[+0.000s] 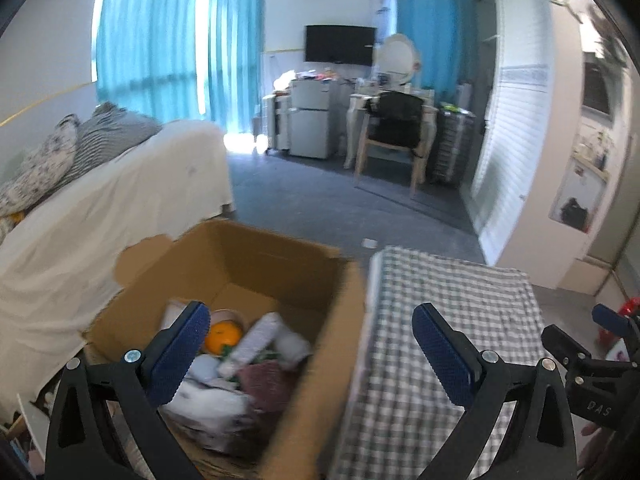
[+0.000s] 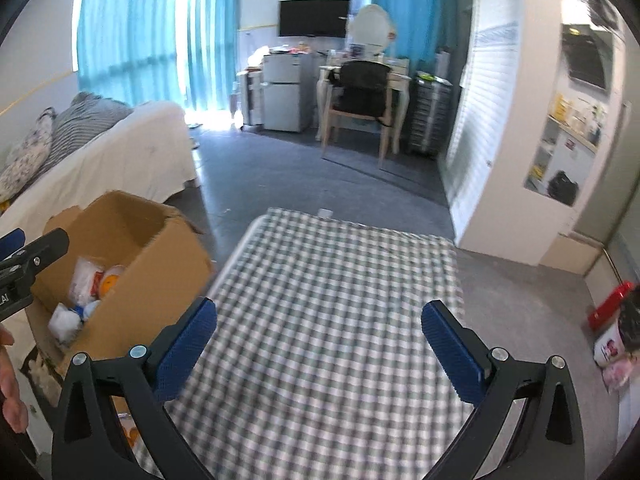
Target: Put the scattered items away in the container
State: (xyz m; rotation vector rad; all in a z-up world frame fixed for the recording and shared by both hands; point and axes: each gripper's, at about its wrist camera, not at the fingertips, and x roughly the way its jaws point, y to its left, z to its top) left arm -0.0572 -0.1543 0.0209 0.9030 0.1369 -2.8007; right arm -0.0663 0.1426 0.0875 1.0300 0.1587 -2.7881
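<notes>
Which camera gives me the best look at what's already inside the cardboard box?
The left wrist view: it looks down into the cardboard box, showing the orange, a white bottle and cloth bundles. The right wrist view catches the box only at its left edge, side-on, with the contents small and partly hidden.

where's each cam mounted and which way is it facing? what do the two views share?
Left wrist: on the left gripper, angled down into the open brown cardboard box of items; own open blue-padded fingers show, and the right gripper at the right edge.
Right wrist: on the right gripper, angled down over the grey-and-white checked tabletop; own open fingers, plus a hand at the left edge.
Shared: box, checked tabletop, white-covered bed, black wall television.
</notes>
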